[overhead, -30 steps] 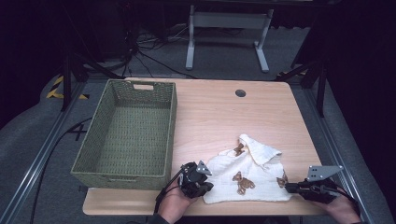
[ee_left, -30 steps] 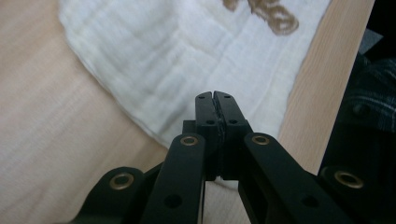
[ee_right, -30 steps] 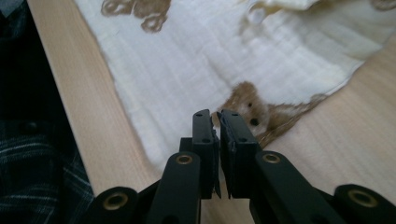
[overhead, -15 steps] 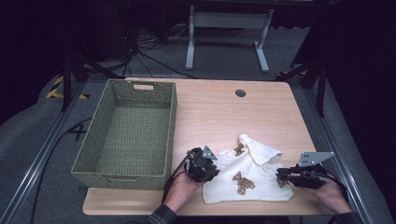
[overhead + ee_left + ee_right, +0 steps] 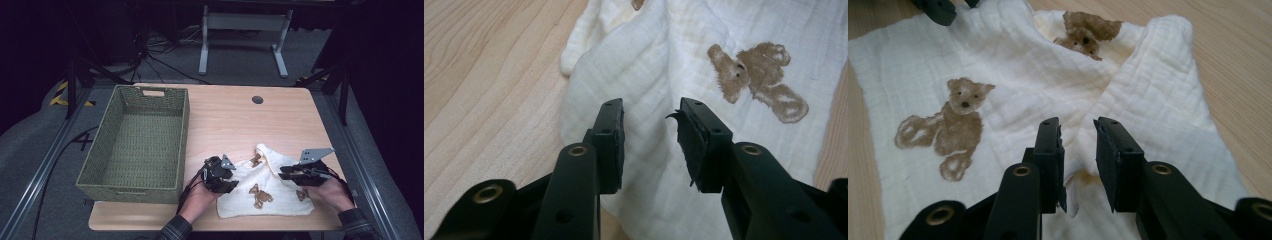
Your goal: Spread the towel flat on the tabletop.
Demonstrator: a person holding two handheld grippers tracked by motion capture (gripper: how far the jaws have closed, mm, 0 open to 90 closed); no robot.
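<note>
You hover your left gripper (image 5: 226,175) and right gripper (image 5: 290,174) over the cloth (image 5: 265,192) | 2 jaw pairs part-open, empty (likely lining up a fold) | basket (image 5: 137,145) beside.

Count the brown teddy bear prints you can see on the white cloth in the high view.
3 on the cloth: one near its far peak, one at the centre, one by the right gripper. Folds may hide more.

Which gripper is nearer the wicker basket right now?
Left. The left gripper sits just off the wicker basket's near right corner, at the cloth's left edge; the right gripper is across the cloth, much farther.
</note>
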